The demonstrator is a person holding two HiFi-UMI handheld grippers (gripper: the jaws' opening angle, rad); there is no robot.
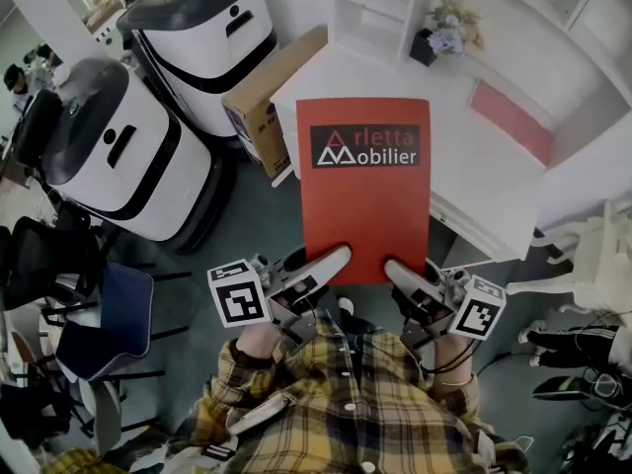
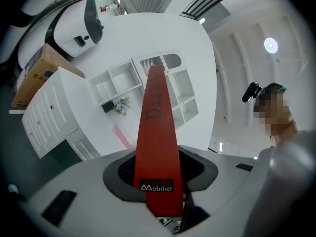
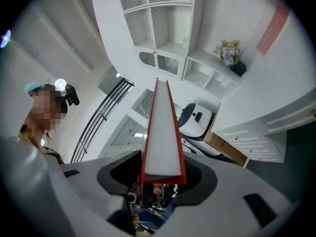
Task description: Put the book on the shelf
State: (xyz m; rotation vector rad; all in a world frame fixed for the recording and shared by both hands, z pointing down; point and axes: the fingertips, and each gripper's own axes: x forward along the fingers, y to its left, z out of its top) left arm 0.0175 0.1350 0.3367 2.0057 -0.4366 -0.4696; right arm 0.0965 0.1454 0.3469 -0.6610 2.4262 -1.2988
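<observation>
A large red book (image 1: 363, 191) with a black "Mobilier" label is held flat in front of me, above the white desk (image 1: 474, 191). My left gripper (image 1: 331, 261) is shut on its near edge at the left. My right gripper (image 1: 401, 273) is shut on the same edge at the right. In the left gripper view the red spine (image 2: 157, 147) runs up from between the jaws of the left gripper (image 2: 158, 184). In the right gripper view the white page edge (image 3: 162, 137) sits clamped in the right gripper (image 3: 161, 176). The white shelf unit (image 1: 373, 8) stands at the back of the desk.
A dark pot of flowers (image 1: 446, 30) stands beside the shelf. A pink panel (image 1: 512, 118) lies at the desk's right. A cardboard box (image 1: 267, 102) leans at the desk's left. Two white machines (image 1: 118, 156) (image 1: 202, 38) and a blue chair (image 1: 109, 319) stand to the left.
</observation>
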